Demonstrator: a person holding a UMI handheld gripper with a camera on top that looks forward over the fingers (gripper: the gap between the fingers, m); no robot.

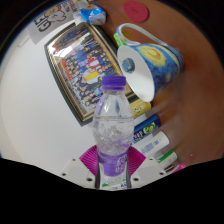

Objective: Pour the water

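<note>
While the table (30, 110) sits bare to the left w/ a framed photo (85, 65) beyond, gripper (113, 172) is clamped on the water bottle (113, 125), upright btwn the pads. Mug (150, 60) is ahead-right, tipped. Cap's on, so I'd keep the squeeze firm and unscrew before tilting.

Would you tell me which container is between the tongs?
The clear water bottle with the purple cap, gripped by the tongs; the blue-and-yellow mug sits beyond.
</note>
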